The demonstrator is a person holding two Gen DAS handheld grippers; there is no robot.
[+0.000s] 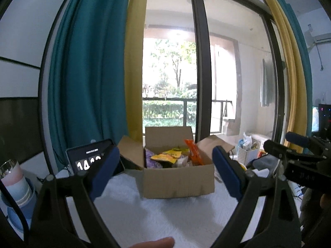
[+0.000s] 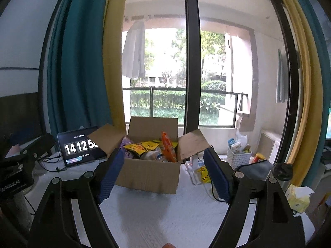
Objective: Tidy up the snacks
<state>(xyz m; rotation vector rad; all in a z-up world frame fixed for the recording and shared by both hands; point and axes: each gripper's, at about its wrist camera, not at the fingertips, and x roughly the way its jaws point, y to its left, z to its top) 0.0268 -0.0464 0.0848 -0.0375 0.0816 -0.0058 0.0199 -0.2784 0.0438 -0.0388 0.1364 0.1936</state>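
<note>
On the far left a tablet (image 2: 79, 147) showing a clock leans right beside the cardboard box's (image 2: 148, 176) left flap, so a wide swing on that side could tip it. The left gripper (image 1: 165, 170) hangs short of the box, fingers spread wide, holding nothing. Centre stage, the box sits open on the white table (image 2: 157, 217), with the snacks piled inside: yellow packets (image 2: 138, 147) and an orange packet (image 2: 168, 146) standing tall above the rim. That one looks easy to knock over or crush. The right gripper (image 2: 164, 174) is also apart and empty. To the right, a white basket (image 2: 239, 158) and a tissue box (image 2: 298, 199) crowd the table; a retreating elbow might sweep them.
</note>
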